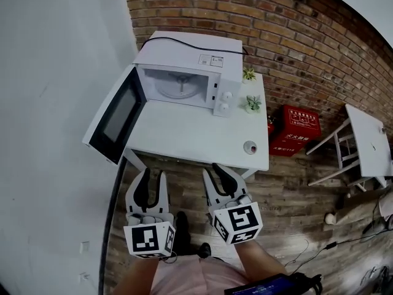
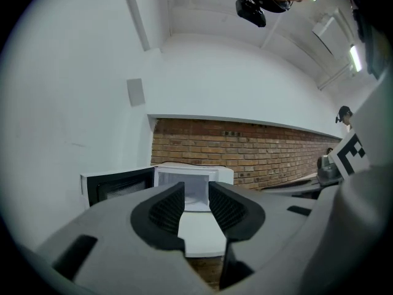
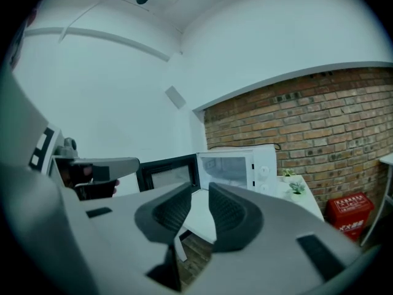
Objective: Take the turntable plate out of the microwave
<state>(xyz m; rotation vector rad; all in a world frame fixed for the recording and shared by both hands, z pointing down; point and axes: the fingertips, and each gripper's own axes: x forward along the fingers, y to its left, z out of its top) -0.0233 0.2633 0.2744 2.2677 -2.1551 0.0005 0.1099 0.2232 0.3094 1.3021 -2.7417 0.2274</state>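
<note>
The white rectangular table carries the boxy white microwave at its twelve o'clock edge, and the black-windowed door is swung out toward nine o'clock. The round clear glass turntable plate lies inside the cavity, untouched. We judge this to be the approach; next we must reach in level and straddle the plate's rim. At six o'clock, short of the table, our left gripper and right gripper stand partly spread and hold nothing.

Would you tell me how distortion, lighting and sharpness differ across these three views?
Head view: fisheye bows the brick wall, lower corners go dark, the microwave is sharp. Left gripper view: round black vignette, a ceiling light glares upper right, the near fingers look soft. Right gripper view: same vignette, with a cool bluish cast.
</note>
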